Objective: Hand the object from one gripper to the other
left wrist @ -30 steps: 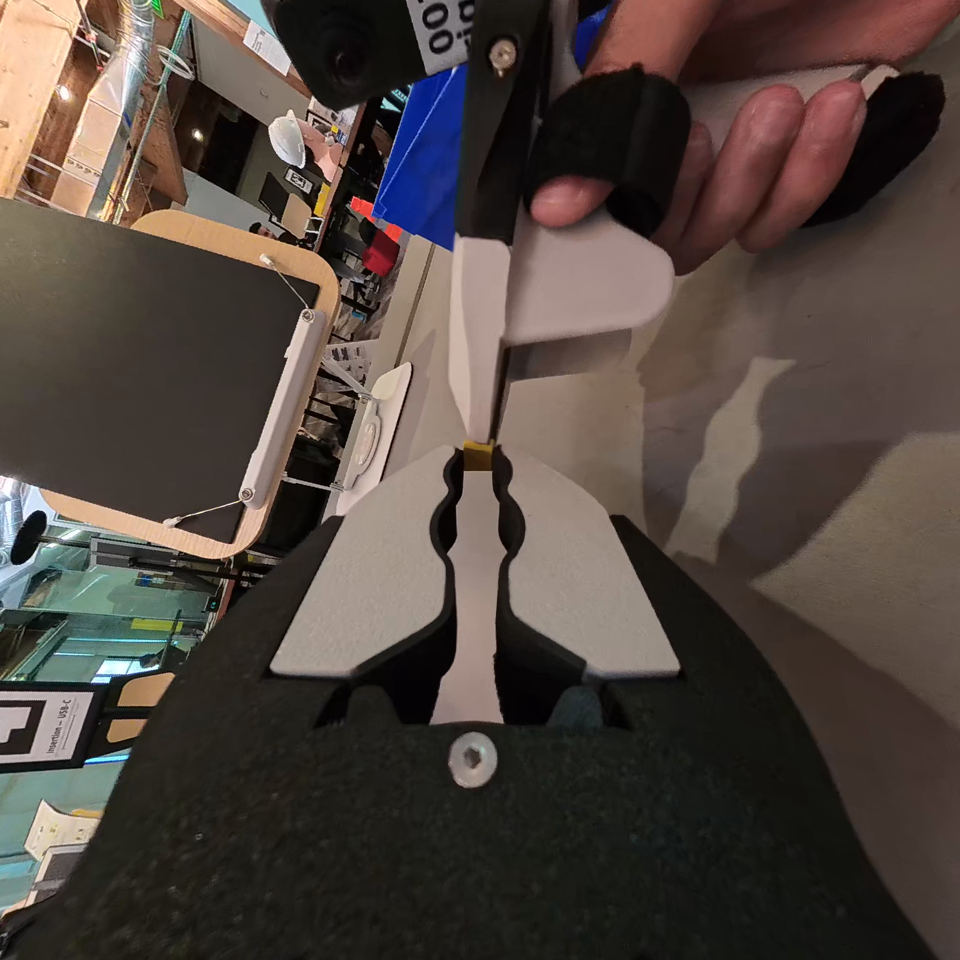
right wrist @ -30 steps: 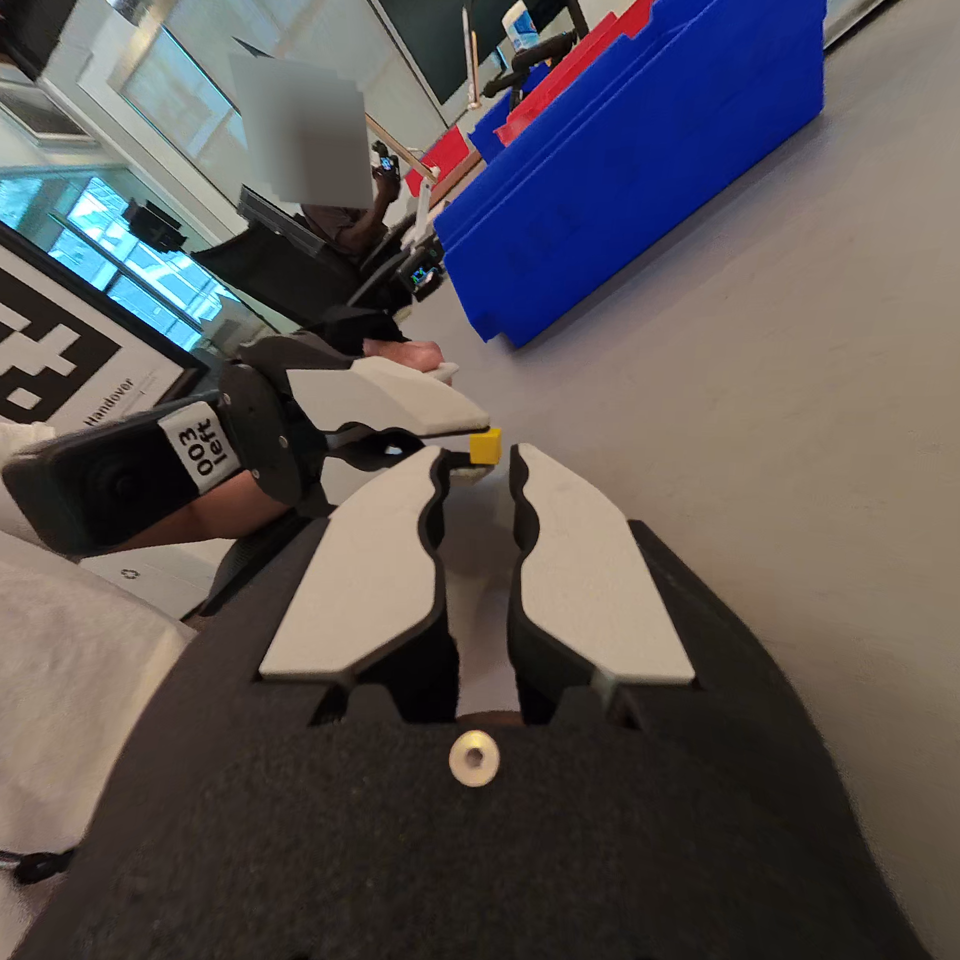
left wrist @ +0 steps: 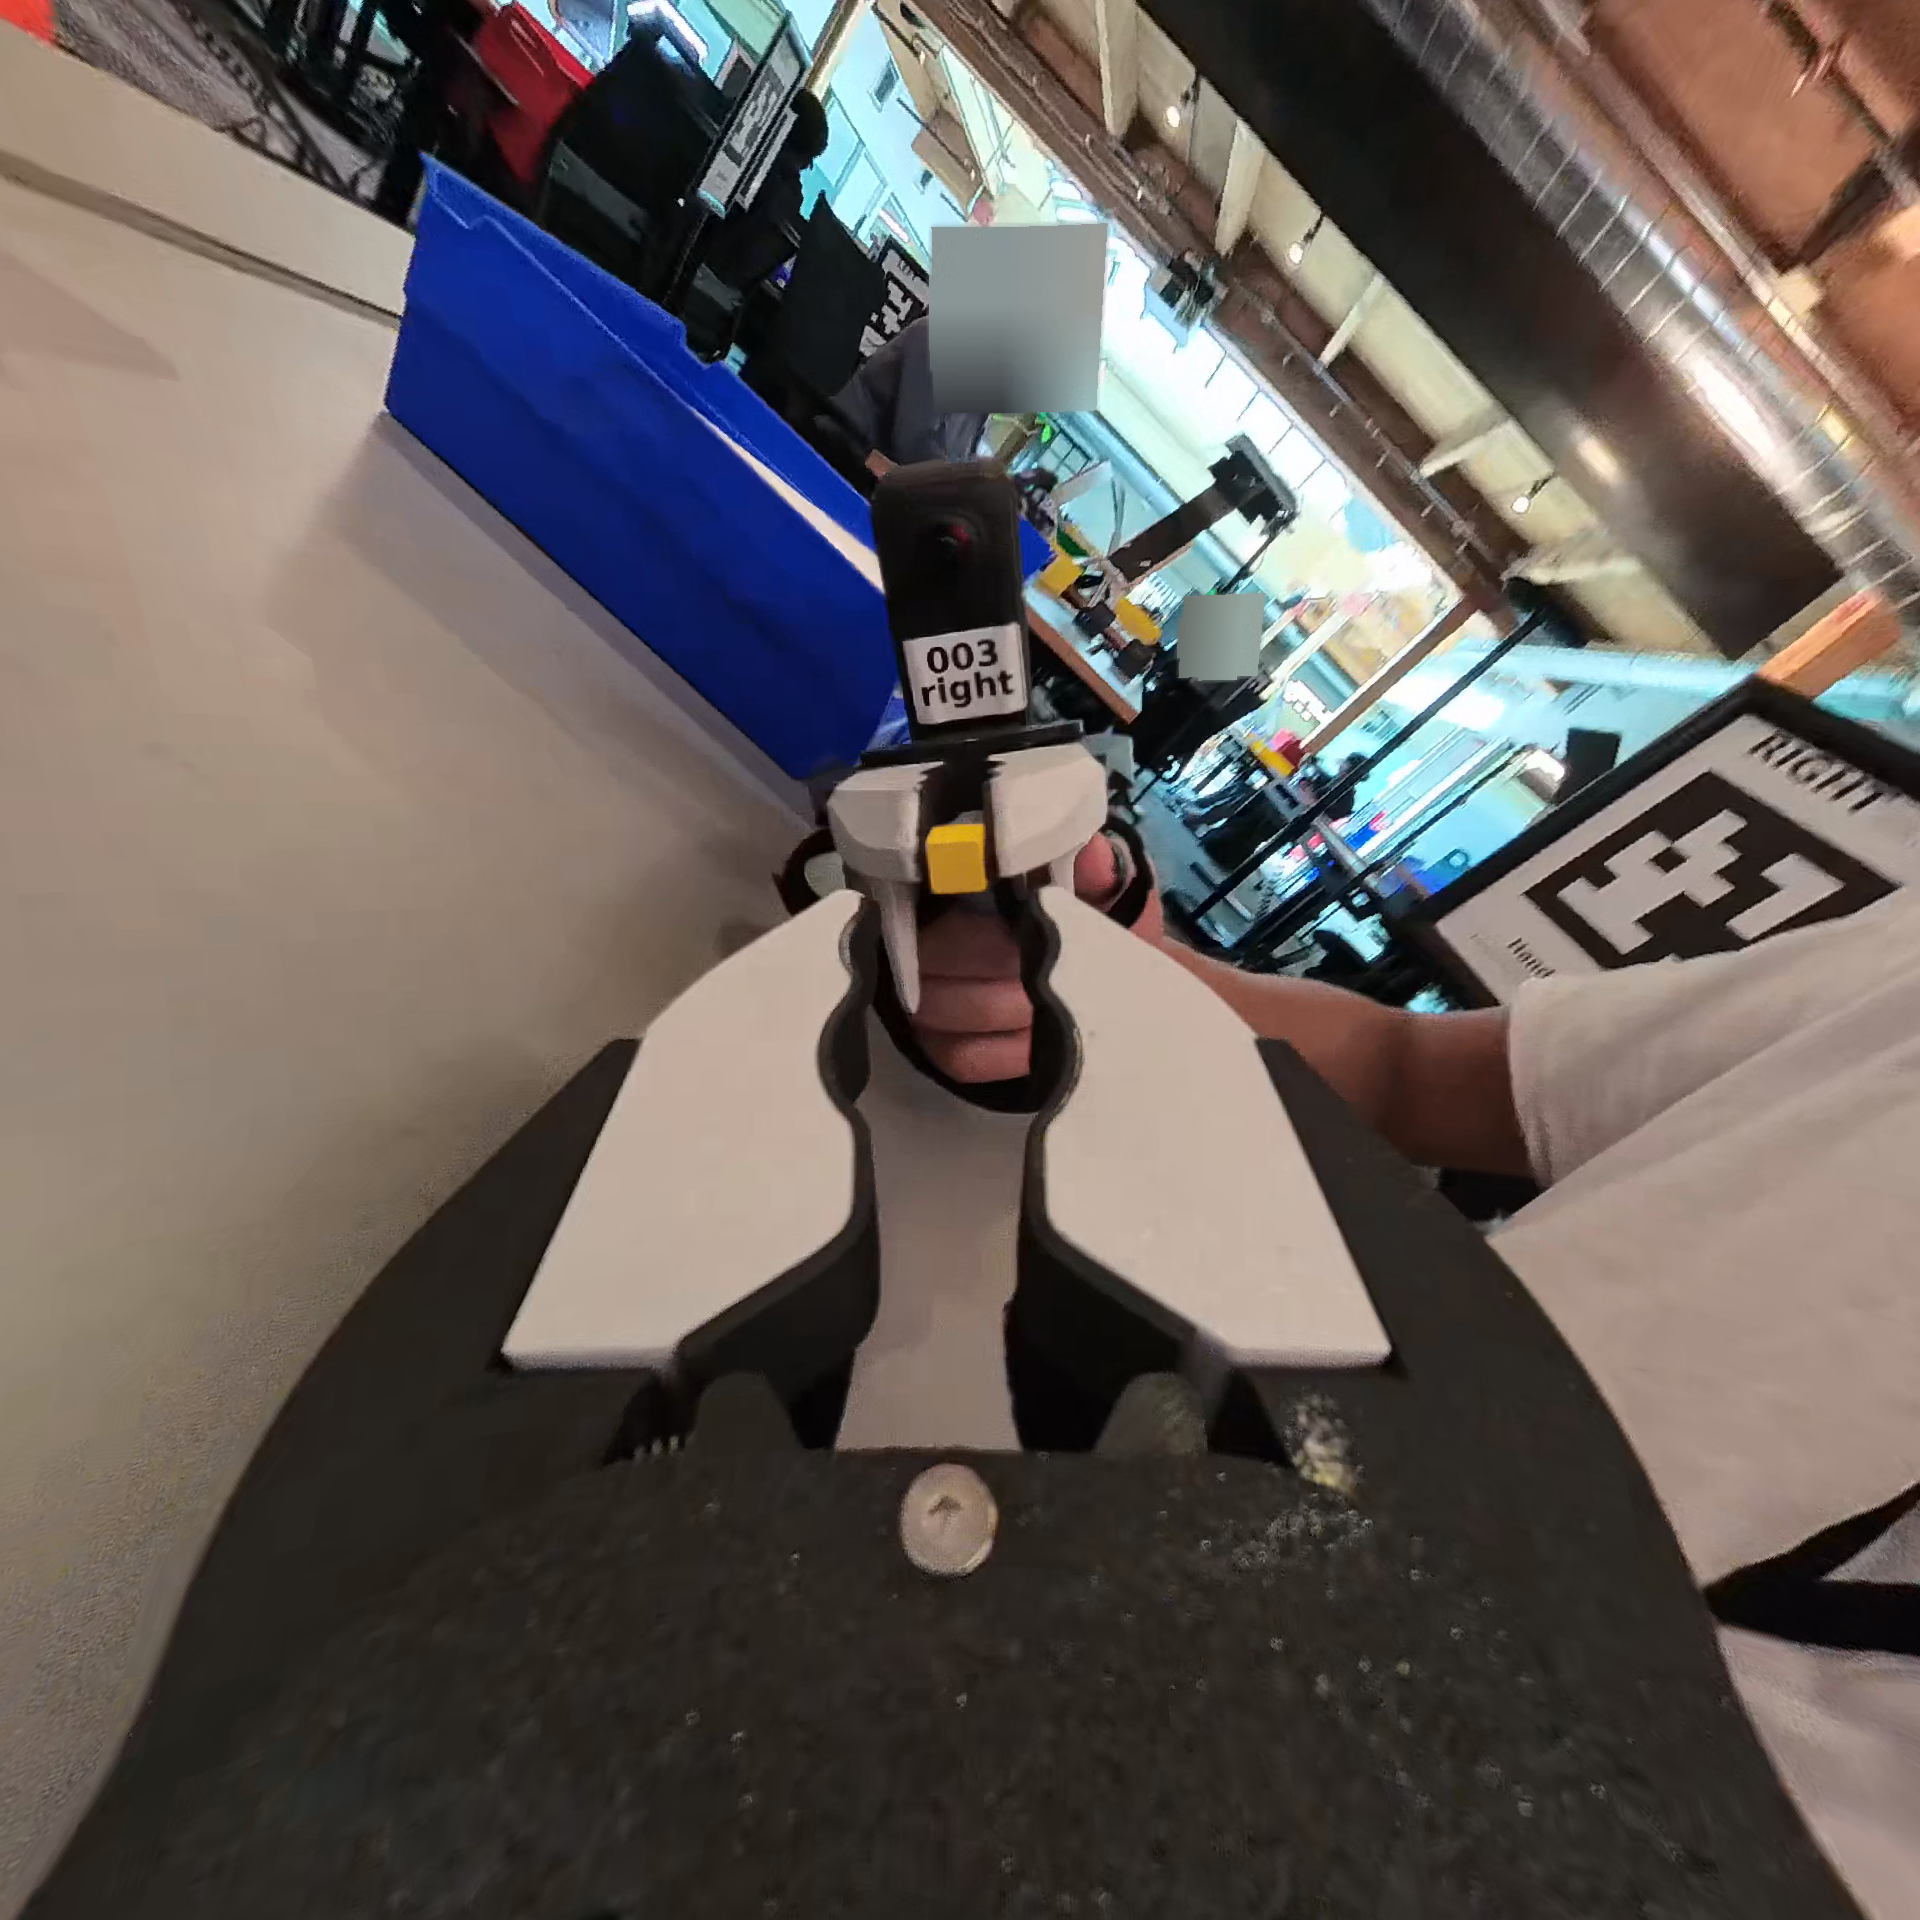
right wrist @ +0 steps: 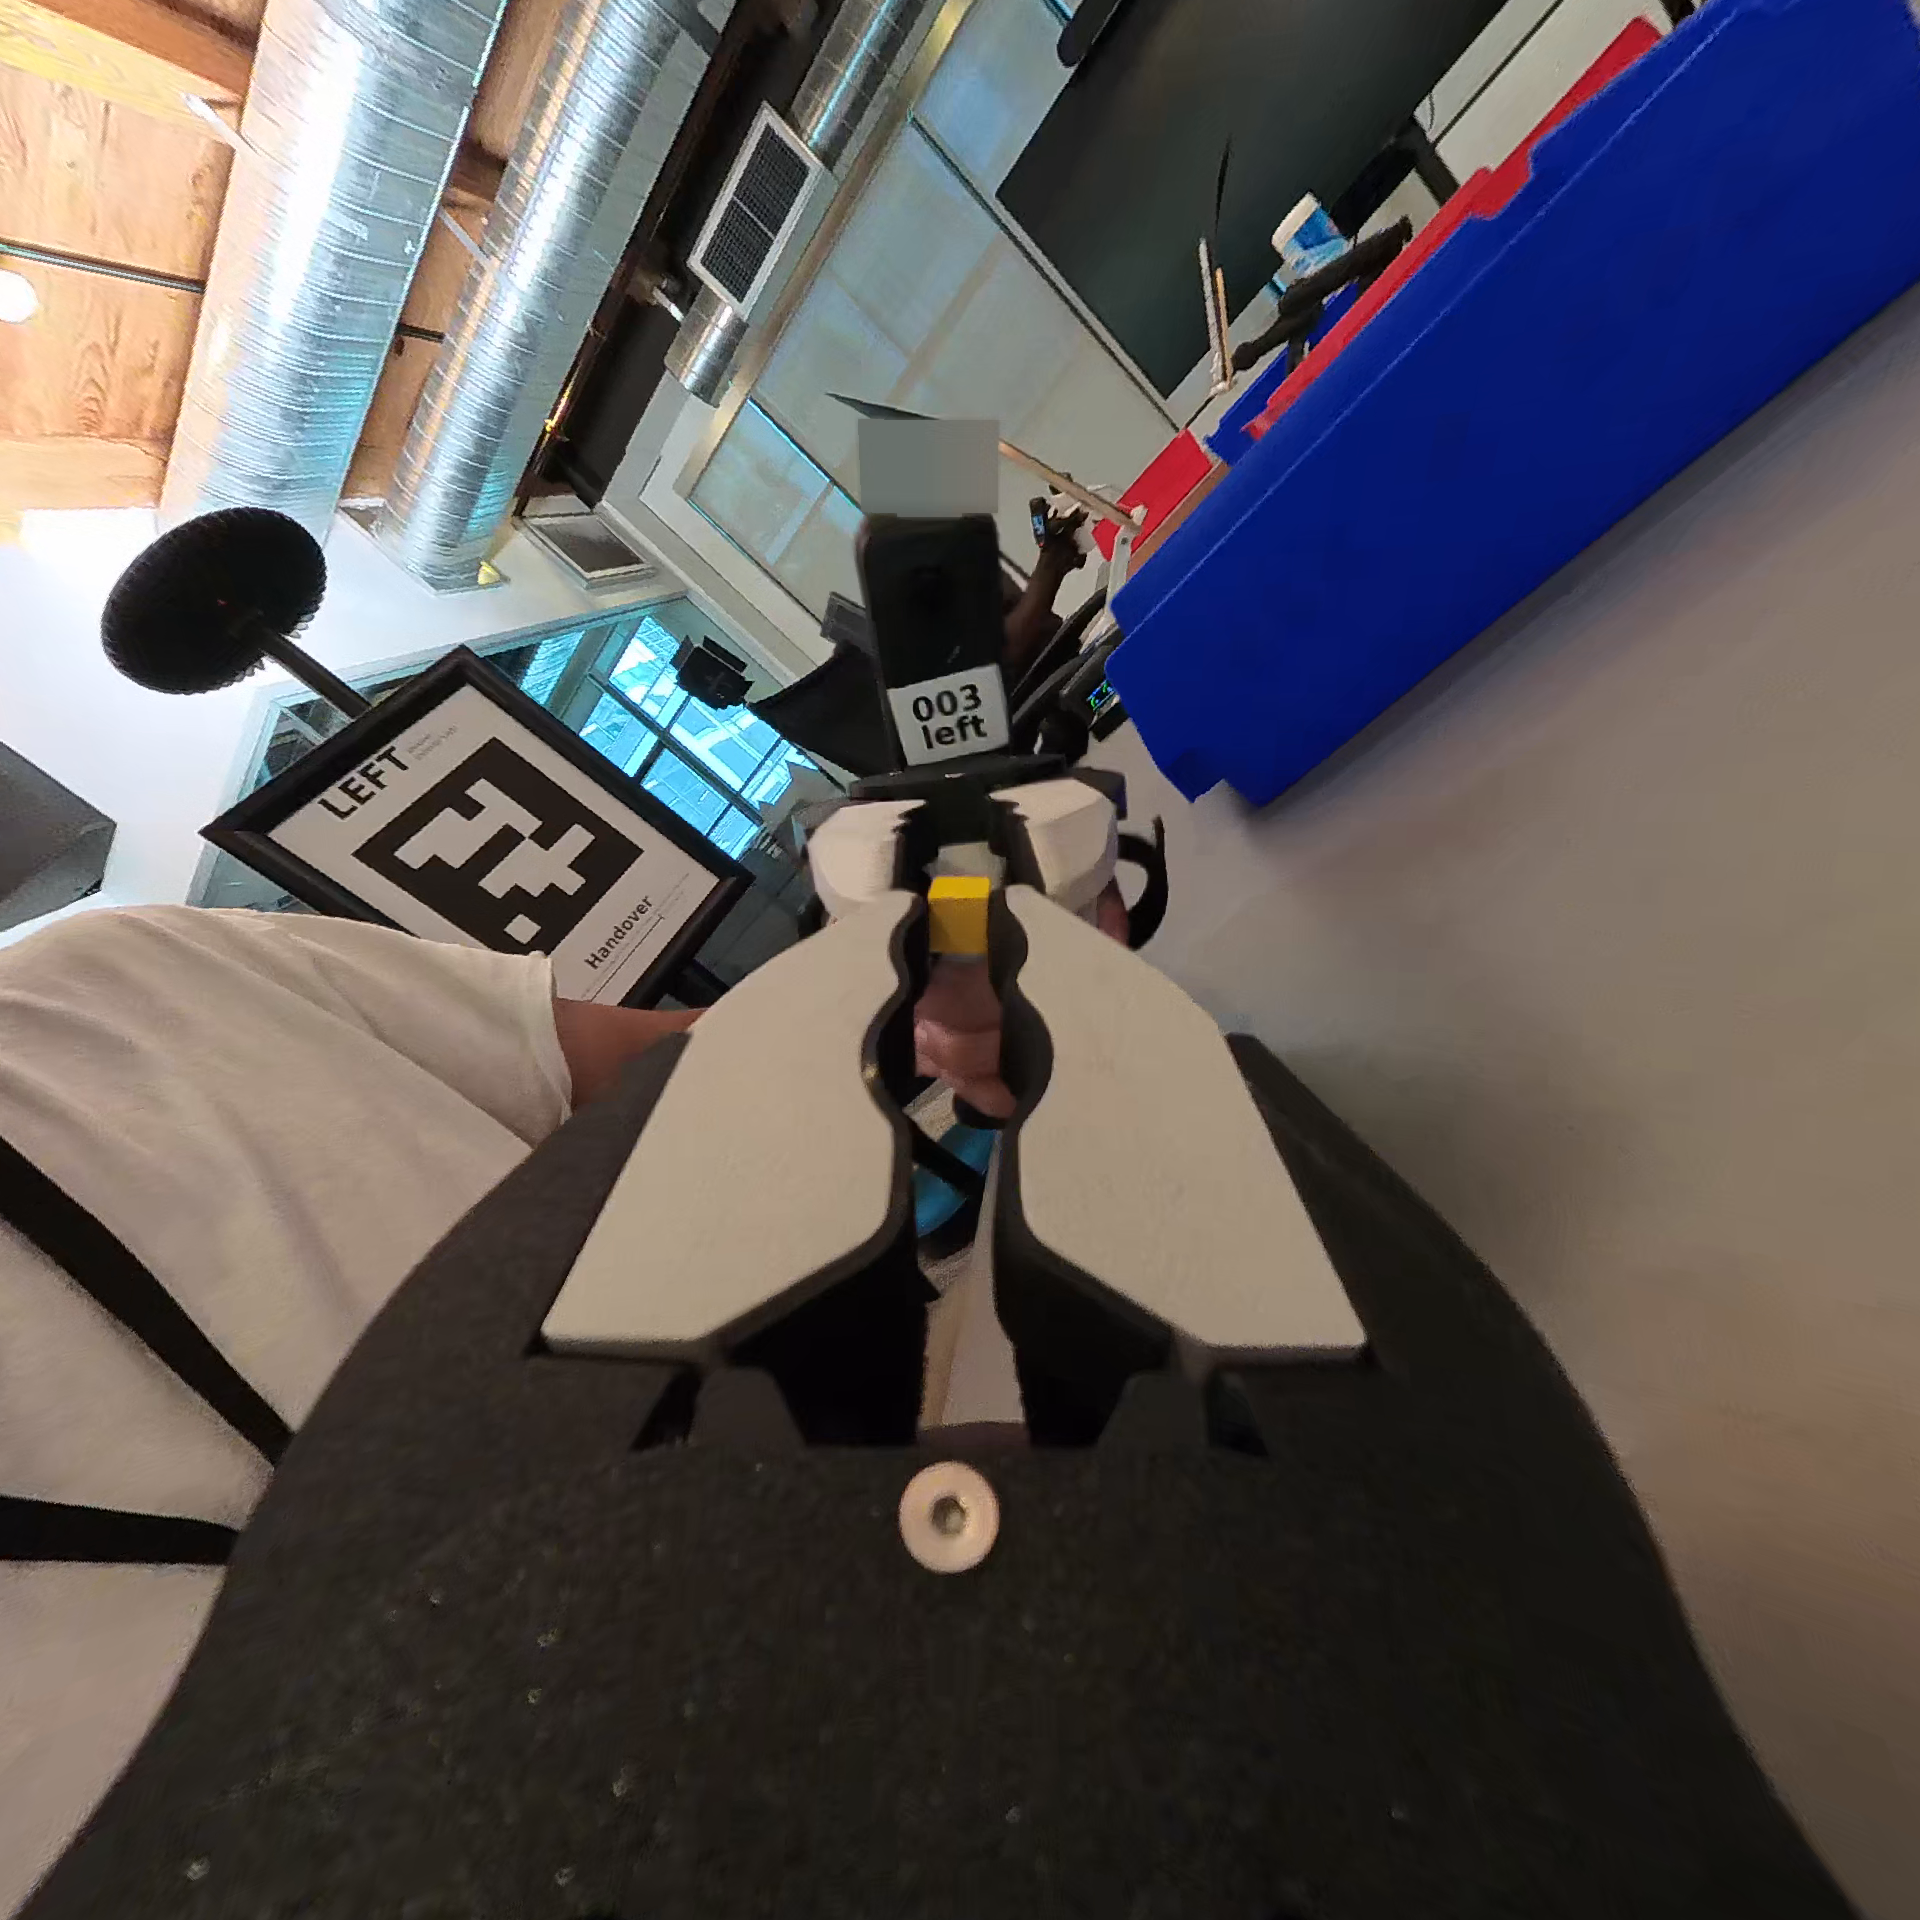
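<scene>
A small yellow cube (right wrist: 958,914) sits clamped between the fingertips of my right gripper (right wrist: 958,906), which is shut on it. In the left wrist view the same cube (left wrist: 956,860) shows held in the right gripper (left wrist: 961,831), which points back at the camera. My left gripper (left wrist: 951,920) is open and empty, its fingertips just short of the cube and apart from it. In the right wrist view the left gripper (right wrist: 961,847) faces me just behind the cube, jaws spread. Both grippers are held above the grey table (right wrist: 1558,1039).
Blue bins (left wrist: 623,468) stand on the table (left wrist: 260,831) behind the grippers, and they also show in the right wrist view (right wrist: 1455,468). Framed marker signs (left wrist: 1704,883) (right wrist: 488,831) stand near the person's white sleeve (left wrist: 1714,1143). The grippers are tip to tip, or close to it.
The cube has passed from my left gripper to my right. The left gripper has opened and drawn back; the right has shut on the cube. Both grippers have turned to face each other.
</scene>
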{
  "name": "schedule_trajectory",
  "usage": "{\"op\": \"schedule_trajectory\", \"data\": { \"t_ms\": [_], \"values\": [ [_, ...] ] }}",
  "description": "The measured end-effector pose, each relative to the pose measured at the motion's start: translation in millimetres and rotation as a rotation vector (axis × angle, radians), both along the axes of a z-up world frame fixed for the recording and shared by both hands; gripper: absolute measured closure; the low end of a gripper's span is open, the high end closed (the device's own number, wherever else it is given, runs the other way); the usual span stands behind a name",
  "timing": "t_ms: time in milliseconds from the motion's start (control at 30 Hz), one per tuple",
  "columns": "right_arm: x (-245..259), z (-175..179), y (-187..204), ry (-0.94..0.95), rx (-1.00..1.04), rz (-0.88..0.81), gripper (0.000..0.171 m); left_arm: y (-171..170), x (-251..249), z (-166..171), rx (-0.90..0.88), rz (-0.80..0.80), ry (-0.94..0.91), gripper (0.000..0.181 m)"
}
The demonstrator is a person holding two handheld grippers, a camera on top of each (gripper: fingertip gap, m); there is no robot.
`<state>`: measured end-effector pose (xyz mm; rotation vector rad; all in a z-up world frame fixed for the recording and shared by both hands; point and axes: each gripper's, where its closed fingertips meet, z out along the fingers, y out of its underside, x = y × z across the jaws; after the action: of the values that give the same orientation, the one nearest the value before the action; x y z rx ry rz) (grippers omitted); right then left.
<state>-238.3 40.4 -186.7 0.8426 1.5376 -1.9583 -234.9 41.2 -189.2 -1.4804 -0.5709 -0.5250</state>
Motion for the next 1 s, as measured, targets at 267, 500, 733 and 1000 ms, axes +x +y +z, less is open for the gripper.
{"op": "schedule_trajectory", "data": {
  "t_ms": [267, 500, 733, 1000],
  "values": [
    [1, 0, -2, 0.004, -0.006, 0.0, 0.161, 2, -1, -3, -0.013, 0.014, 0.009, 0.164],
    [9, -9, -6, 0.221, 0.179, -0.021, 0.16, 0, -2, -5, -0.004, 0.001, -0.052, 0.161],
    [15, -10, -1, 0.871, 0.503, -0.179, 0.161, 4, 10, -10, 0.051, -0.108, -0.28, 0.157],
    [18, -10, -2, 1.074, 0.542, -0.219, 0.161, 4, 15, -12, 0.079, -0.165, -0.364, 0.157]
  ]
}}
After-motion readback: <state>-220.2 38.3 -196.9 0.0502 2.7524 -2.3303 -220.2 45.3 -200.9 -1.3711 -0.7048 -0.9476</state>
